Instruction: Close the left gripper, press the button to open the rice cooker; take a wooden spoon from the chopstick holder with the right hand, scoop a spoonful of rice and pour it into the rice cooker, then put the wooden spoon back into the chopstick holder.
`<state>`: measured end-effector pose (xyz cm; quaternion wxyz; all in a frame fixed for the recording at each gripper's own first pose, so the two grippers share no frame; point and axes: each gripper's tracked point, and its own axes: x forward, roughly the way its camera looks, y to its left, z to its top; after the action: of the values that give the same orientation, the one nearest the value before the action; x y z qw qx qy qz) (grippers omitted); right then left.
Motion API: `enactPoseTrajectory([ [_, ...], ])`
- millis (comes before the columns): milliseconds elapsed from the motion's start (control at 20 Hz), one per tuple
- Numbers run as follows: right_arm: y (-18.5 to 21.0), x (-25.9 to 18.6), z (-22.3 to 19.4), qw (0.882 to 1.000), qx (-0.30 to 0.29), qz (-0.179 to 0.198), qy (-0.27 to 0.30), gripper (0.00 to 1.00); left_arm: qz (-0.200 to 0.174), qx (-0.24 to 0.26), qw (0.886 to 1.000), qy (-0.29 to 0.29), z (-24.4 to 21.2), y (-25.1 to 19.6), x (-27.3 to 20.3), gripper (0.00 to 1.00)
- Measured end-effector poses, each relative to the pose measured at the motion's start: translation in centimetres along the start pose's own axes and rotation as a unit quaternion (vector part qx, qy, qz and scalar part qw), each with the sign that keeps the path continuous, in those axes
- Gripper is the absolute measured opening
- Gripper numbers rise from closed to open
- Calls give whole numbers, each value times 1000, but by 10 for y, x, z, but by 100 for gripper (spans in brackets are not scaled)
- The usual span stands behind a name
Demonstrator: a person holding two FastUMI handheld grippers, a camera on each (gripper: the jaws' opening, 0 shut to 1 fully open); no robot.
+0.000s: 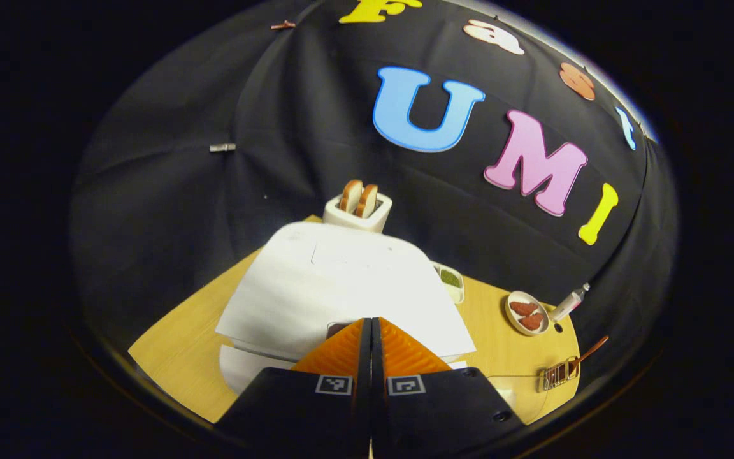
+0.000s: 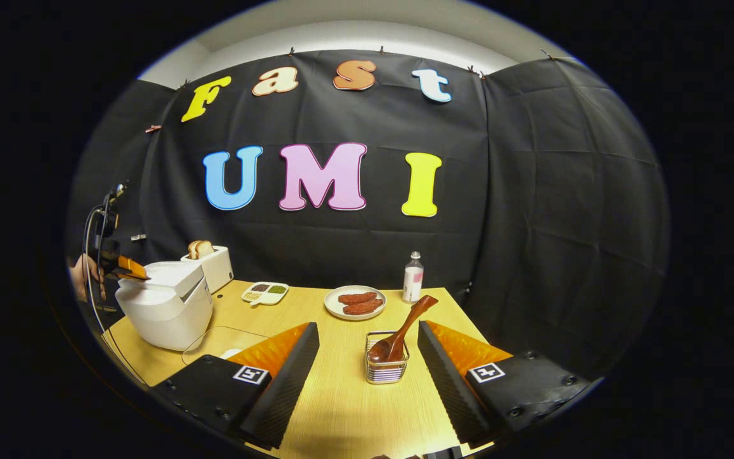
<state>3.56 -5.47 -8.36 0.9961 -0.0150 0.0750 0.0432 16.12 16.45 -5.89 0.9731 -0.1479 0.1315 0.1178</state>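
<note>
White rice cooker [image 1: 341, 287] lid down, left gripper [image 1: 371, 331] fingers pressed together at its front edge. Right gripper [image 2: 367, 357] wide apart, holding nothing, flanking chopstick holder [image 2: 386, 370] with wooden spoon [image 2: 402, 331].

A staged recording booth: black cloth wall [image 2: 532, 191] behind a kitchen-dressed wooden table [image 2: 341, 395].

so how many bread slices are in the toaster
2. Both stand upright side by side in the slots of the toaster, behind the rice cooker: left slice, right slice. Nothing suggests more hidden.
</note>
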Motion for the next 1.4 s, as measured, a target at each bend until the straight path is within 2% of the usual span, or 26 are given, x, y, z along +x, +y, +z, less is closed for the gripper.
enactPoseTrajectory([
  [100, -1, 2, 4, 1000, 1, 0, -5, 98, 4, 17, 998, -61, 28, -7, -26, 7],
  [200, -4, 4, 8, 1000, -1, -2, -9, 98, -1, 24, 995, -97, 44, -19, -56, 6],
  [450, -6, 8, 9, 1000, -5, -3, -12, 98, -12, 37, 990, -138, 34, -40, -114, 6],
  [650, -11, 19, 8, 1000, -6, -5, -9, 98, -26, 82, 984, -156, 10, -64, -148, 8],
  [800, -26, 35, 9, 1000, -11, -17, -2, 98, -22, 139, 982, -127, -26, -82, -154, 17],
  [900, -35, 50, 8, 1000, -1, -20, 7, 98, -49, 153, 980, -122, -43, -106, -162, 22],
  [1050, -48, 74, -12, 999, 8, -24, 44, 98, -92, 141, 981, -95, -76, -134, -168, 25],
  [1150, -55, 91, -23, 997, 20, -25, 66, 98, -109, 152, 978, -93, -84, -147, -174, 53],
  [1200, -58, 98, -29, 996, 28, -25, 75, 98, -115, 158, 976, -92, -87, -151, -176, 76],
  [1250, -59, 107, -33, 996, 36, -26, 81, 98, -115, 164, 976, -89, -91, -152, -176, 82],
  [1300, -61, 115, -38, 995, 42, -27, 89, 98, -111, 169, 976, -86, -92, -152, -175, 92],
  [1400, -63, 134, -53, 992, 52, -28, 110, 98, -105, 168, 977, -79, -95, -150, -172, 95],
])
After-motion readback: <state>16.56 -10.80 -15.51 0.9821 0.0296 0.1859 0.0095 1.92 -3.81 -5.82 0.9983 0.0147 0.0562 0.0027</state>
